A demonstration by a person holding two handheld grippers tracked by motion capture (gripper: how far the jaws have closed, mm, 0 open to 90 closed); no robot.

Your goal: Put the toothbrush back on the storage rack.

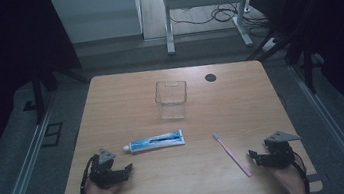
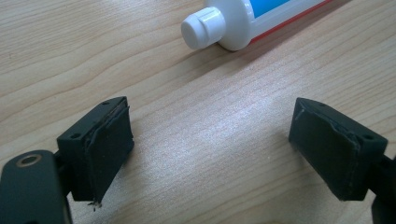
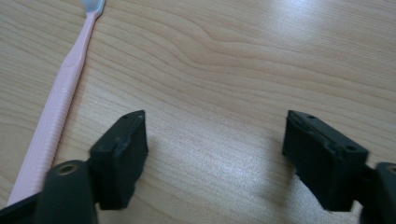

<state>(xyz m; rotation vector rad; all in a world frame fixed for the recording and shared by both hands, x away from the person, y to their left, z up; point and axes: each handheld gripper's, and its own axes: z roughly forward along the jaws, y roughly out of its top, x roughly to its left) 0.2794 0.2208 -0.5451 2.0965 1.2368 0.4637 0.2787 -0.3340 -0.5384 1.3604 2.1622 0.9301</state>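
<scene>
The left gripper [image 1: 128, 169] is resting on the wooden table [image 1: 241, 103] with jaws spread wide, nothing between them, the toothpaste tube [image 1: 156, 141] lying just ahead. The right gripper [image 1: 251, 155] is also gaping wide and empty, the pink toothbrush [image 1: 231, 154] lying just beside it.

On the table [image 1: 136, 182], cup [image 1: 171, 98] behind toothpaste tube [image 1: 155, 141]; toothbrush [image 1: 231, 153] to its right

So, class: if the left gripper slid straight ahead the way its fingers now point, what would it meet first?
Probably the white cap end of the blue-and-white toothpaste tube, lying just beyond the open left gripper. Bare wooden table lies between them; the tube sits slightly off-centre, so contact is likely, not certain.
</scene>
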